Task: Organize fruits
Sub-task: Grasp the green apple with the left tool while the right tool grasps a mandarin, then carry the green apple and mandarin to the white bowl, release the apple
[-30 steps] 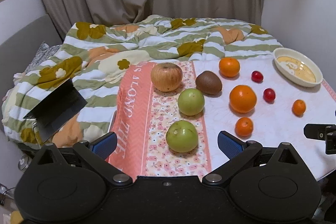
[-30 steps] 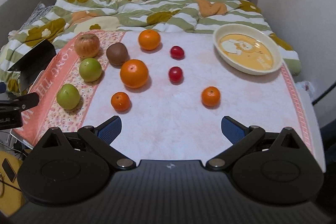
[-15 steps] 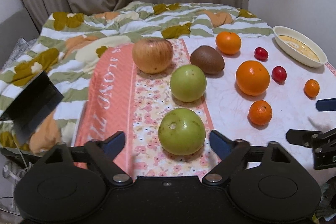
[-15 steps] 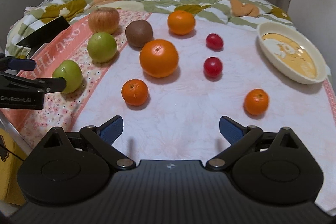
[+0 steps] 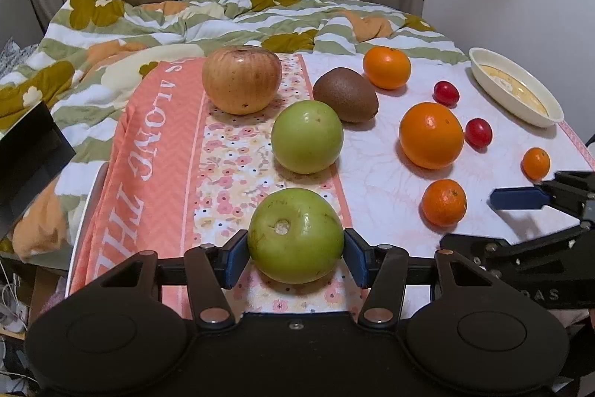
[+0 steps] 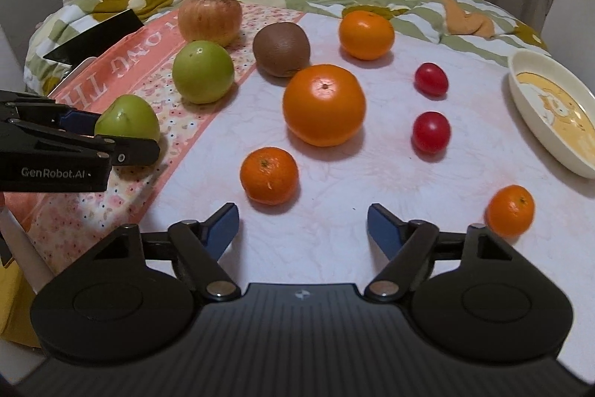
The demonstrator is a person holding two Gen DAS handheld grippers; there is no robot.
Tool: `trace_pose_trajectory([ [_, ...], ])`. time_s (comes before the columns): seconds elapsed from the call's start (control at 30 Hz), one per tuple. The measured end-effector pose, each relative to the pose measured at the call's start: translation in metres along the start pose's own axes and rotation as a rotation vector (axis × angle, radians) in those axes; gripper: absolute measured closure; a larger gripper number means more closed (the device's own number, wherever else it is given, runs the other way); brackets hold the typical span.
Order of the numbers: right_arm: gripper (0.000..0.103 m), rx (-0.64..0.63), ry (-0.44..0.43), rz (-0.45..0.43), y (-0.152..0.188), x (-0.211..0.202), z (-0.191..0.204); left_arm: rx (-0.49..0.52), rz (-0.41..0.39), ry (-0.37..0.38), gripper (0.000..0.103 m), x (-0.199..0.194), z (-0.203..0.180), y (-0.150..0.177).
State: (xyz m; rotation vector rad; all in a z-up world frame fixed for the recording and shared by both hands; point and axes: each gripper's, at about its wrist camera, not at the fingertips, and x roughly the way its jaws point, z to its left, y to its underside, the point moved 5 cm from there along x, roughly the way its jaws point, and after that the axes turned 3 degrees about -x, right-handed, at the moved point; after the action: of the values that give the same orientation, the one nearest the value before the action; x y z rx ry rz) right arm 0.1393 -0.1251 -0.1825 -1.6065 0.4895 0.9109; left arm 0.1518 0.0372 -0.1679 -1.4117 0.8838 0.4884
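Pads of the left gripper (image 5: 295,257) bracket the nearest green apple (image 5: 295,235) on the floral cloth (image 5: 230,166), touching or just short of its sides; whether it is clamped cannot be told. The grasp should be centred at the widest girth and closed gently before lifting straight up. Right gripper (image 6: 303,222) stands wide and empty, just before the small mandarin (image 6: 269,180). Beyond lie a second green apple (image 5: 306,136), a large orange (image 5: 431,135), a kiwi (image 5: 345,94) and a red apple (image 5: 241,79); the cream dish (image 5: 479,62) sits far right.
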Motion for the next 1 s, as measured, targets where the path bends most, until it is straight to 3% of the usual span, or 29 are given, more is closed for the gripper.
trace_pose_trajectory([
  [0.37, 0.033, -0.039, -0.014, -0.022, -0.01, 0.012, 0.013, -0.009, 0.001, -0.025, 0.045, -0.007, 0.013, 0.006],
  [0.47, 0.051, -0.053, -0.032, -0.03, -0.012, 0.012, 0.016, -0.015, -0.001, -0.027, 0.045, -0.007, 0.014, 0.007],
  [0.7, 0.052, -0.045, -0.034, -0.053, -0.017, 0.004, 0.017, -0.023, -0.021, -0.038, 0.045, -0.018, 0.008, 0.003],
  [1.0, 0.052, -0.012, -0.067, -0.086, -0.022, -0.042, -0.013, -0.058, -0.056, -0.079, 0.045, -0.05, -0.031, -0.02],
])
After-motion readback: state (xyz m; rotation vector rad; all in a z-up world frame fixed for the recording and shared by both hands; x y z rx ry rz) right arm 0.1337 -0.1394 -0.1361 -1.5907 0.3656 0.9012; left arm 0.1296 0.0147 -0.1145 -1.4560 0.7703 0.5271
